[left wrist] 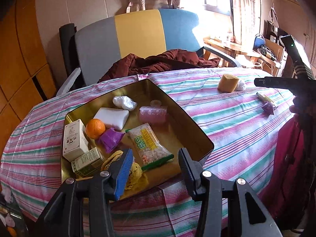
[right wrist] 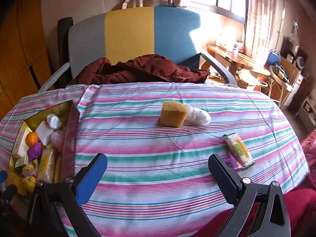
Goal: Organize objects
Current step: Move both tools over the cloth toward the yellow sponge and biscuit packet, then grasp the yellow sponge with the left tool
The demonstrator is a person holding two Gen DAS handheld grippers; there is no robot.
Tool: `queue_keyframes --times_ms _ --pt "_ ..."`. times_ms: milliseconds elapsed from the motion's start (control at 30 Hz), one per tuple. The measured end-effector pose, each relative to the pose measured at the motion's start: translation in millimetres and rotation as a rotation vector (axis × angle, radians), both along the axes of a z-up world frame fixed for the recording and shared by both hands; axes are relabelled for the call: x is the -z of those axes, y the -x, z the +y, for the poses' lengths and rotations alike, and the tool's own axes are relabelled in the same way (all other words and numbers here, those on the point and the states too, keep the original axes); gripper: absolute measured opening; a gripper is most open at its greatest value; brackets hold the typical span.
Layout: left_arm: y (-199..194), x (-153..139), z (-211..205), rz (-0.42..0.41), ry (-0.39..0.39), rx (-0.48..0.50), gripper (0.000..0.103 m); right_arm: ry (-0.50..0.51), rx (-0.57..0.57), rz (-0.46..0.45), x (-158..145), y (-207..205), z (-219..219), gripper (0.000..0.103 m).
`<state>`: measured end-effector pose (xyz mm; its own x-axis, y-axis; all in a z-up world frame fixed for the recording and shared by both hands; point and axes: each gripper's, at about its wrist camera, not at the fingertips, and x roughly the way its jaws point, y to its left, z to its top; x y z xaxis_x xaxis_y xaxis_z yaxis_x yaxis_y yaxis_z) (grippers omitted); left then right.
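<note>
A gold tin tray on the striped cloth holds an orange, a white soap bar, a pink roller, a snack packet, two small boxes and a yellow soft toy. My left gripper is open and empty over the tray's near end. My right gripper is open and empty above the cloth. A yellow sponge, a white plastic wad, a second snack packet and a purple piece lie loose on the cloth. The tray also shows in the right wrist view.
A grey, yellow and blue chair with a dark red jacket stands behind the table. A wooden wardrobe is at the left, a cluttered desk at the right. Red fabric lies at the table's near right edge.
</note>
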<state>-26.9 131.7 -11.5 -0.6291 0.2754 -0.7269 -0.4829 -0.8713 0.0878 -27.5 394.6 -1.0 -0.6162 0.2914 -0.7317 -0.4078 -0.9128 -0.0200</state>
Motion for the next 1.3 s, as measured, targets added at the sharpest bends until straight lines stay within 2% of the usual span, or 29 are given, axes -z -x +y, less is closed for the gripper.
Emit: queue_keyframes --times_ms 200,467,567,833,900,967,1067,1300 --pt "1 3 20 -0.005 0.029 0.041 0.048 0.043 0.152 0.011 19 -10 55 0.103" --pt "10 2 55 -0.027 0.016 0.109 0.048 0.274 0.344 0.104 33 -35 105 0.103" --pt "16 0 73 -0.045 -0.003 0.152 0.048 0.334 0.376 0.130 35 -41 114 0.103" --pt "39 2 130 -0.079 -0.022 0.226 0.049 0.376 0.410 0.175 34 -51 121 0.103" --pt "47 2 146 -0.097 -0.032 0.244 0.052 0.413 0.427 0.204 34 -56 127 0.103" --pt "57 3 164 -0.114 -0.051 0.258 0.064 0.450 0.440 0.227 36 -60 132 0.103" --pt "72 4 193 -0.149 -0.090 0.287 0.078 0.501 0.430 0.232 40 -59 135 0.103" --pt "107 19 263 -0.155 -0.087 0.319 0.084 0.537 0.404 0.282 37 -62 135 0.103"
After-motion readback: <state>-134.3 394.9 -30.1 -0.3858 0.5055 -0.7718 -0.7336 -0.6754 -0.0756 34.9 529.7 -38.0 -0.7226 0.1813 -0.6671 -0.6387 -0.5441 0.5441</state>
